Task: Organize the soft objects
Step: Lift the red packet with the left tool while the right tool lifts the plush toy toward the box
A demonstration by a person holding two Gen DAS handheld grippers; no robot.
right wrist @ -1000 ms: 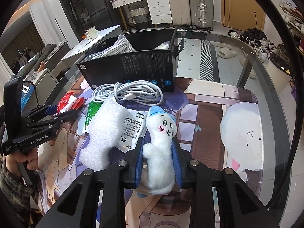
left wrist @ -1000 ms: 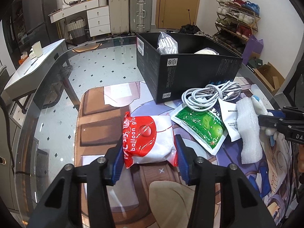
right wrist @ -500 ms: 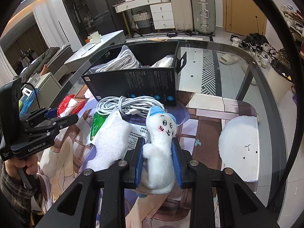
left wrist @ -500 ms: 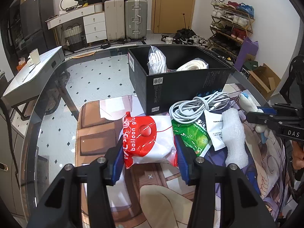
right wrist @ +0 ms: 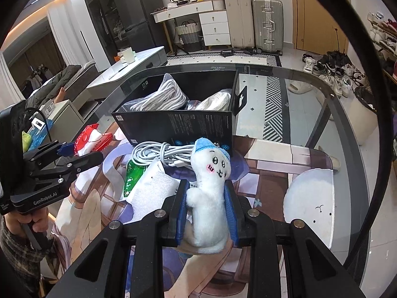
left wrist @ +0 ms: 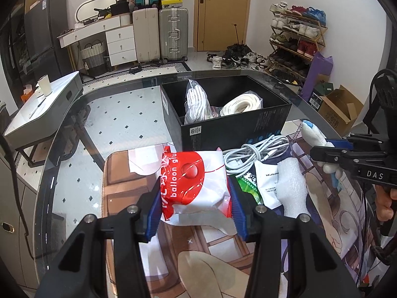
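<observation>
My left gripper (left wrist: 194,206) is shut on a red and white balloon glue bag (left wrist: 194,180) and holds it above the mat; the bag also shows in the right wrist view (right wrist: 90,140). My right gripper (right wrist: 206,213) is shut on a white plush toy with a blue cap (right wrist: 211,181), held upright above the mat; the toy also shows in the left wrist view (left wrist: 316,136). An open black box (left wrist: 235,129) stands behind, holding white cables and a bagged white bundle (left wrist: 197,104).
On the printed mat (left wrist: 129,173) lie a coiled white cable (left wrist: 255,152), a green packet (left wrist: 249,186), a white pouch (left wrist: 266,181) and a white foam piece (left wrist: 292,186). The round glass table edge (left wrist: 47,173) curves at the left.
Both grippers have risen with their loads and the box interior has come into view. The bag and the plush toy stay gripped.
</observation>
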